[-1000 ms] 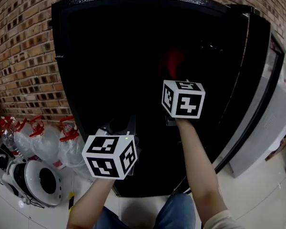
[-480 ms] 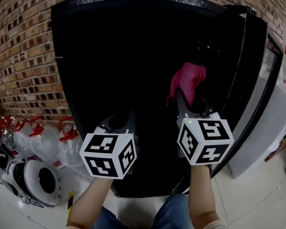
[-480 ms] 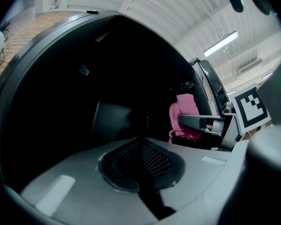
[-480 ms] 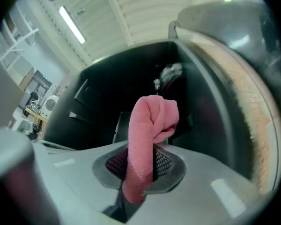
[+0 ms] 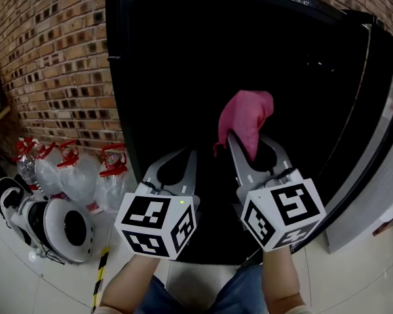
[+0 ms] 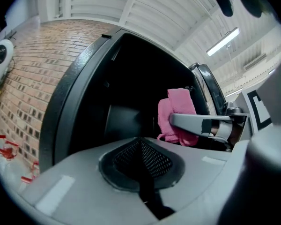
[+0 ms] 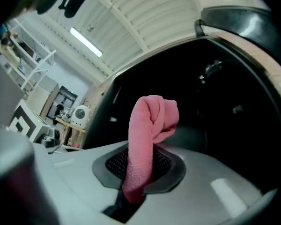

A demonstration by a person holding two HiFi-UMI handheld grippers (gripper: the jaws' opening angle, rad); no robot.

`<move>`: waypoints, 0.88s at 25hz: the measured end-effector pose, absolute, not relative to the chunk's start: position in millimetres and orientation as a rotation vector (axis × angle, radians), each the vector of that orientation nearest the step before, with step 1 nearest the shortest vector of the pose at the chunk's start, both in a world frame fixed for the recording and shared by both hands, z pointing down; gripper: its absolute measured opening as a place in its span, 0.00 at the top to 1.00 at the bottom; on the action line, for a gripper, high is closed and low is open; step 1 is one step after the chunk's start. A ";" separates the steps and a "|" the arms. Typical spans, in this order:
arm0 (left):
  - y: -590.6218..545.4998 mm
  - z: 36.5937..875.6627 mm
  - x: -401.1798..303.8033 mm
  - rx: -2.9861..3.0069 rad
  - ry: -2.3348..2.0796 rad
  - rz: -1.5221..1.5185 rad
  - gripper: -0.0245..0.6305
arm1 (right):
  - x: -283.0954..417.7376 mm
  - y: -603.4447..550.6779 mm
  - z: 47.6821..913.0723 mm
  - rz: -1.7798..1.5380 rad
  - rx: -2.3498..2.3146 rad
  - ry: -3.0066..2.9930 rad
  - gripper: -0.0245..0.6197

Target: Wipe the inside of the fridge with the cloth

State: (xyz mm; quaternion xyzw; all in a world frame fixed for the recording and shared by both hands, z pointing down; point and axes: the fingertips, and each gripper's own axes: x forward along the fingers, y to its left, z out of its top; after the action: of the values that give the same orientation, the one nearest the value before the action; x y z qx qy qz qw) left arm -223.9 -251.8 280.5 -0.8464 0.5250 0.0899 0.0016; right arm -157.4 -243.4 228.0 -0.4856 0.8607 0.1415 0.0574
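The black fridge (image 5: 121,77) stands open before me, its inside dark. A pink cloth (image 5: 247,116) sticks up, bunched, from my right gripper (image 5: 239,139), which is shut on it just in front of the opening. In the right gripper view the cloth (image 7: 152,121) rises from between the closed jaws of the right gripper (image 7: 140,161). My left gripper (image 5: 183,154) is held beside it on the left, shut with nothing in it. In the left gripper view, the left gripper (image 6: 140,142) faces the fridge (image 6: 70,93), with the cloth (image 6: 178,111) to the right.
The fridge door (image 5: 380,116) hangs open at the right. Several plastic water bottles with red caps (image 5: 72,172) and a white round appliance (image 5: 56,224) sit on the floor at the left, against a brick wall (image 5: 52,51). Yellow-black tape (image 5: 99,273) marks the tile floor.
The right gripper has drawn back out of the fridge's dark inside with the cloth, ending level with the left gripper. The left gripper barely moved.
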 end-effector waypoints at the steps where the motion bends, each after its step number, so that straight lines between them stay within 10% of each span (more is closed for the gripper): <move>1: -248.9 286.2 -228.6 -2.649 1.666 0.272 0.94 | -170.2 -242.5 232.8 0.452 -1.430 2.647 0.88; 22: -227.0 291.3 -271.4 -2.543 1.781 0.279 0.94 | -272.6 -275.7 289.2 0.431 -1.114 2.862 0.87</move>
State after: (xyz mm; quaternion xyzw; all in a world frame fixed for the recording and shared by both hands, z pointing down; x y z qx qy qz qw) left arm -271.4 -227.0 291.3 -0.8158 0.5712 0.0895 0.0123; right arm -272.6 -275.7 289.2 -0.3593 0.9226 0.1389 0.0203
